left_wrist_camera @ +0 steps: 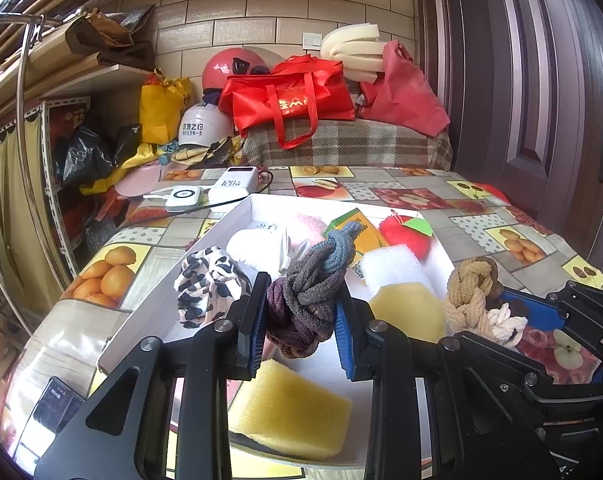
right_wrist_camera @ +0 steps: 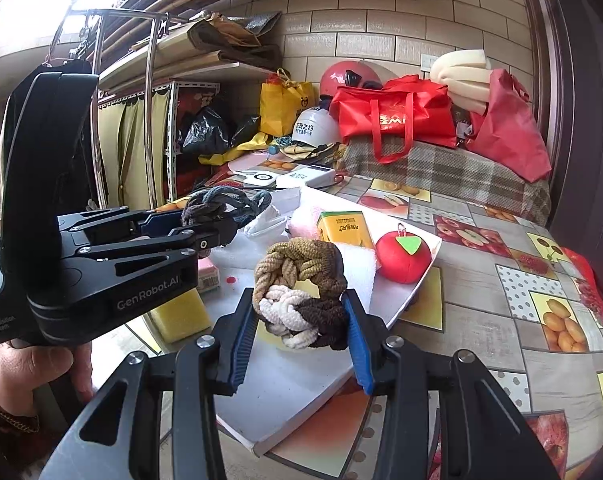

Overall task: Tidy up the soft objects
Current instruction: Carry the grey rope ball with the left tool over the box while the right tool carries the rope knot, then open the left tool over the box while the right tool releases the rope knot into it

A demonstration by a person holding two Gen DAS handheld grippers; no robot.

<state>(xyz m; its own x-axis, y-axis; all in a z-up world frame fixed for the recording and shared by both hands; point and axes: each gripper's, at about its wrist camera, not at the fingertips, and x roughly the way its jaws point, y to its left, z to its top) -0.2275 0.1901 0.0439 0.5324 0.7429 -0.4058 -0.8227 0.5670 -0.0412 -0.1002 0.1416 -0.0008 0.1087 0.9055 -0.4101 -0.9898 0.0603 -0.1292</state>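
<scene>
My left gripper (left_wrist_camera: 301,320) squeezes a gray and purple knotted scrunchie (left_wrist_camera: 307,292) tight. My right gripper (right_wrist_camera: 301,332) squeezes a brown and cream knotted scrunchie (right_wrist_camera: 301,292). Both hang above the white tray (right_wrist_camera: 301,392), with a red soft apple (right_wrist_camera: 401,256) just ahead of my right gripper.

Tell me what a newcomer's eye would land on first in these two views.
First, the two braided knots held up over the white tray: a grey and purple braided knot clamped in the left gripper, and a tan, cream and brown braided knot clamped in the right gripper. Next, the red plush apple at the tray's far right corner, and the red tote bag on the plaid-covered surface behind.
</scene>
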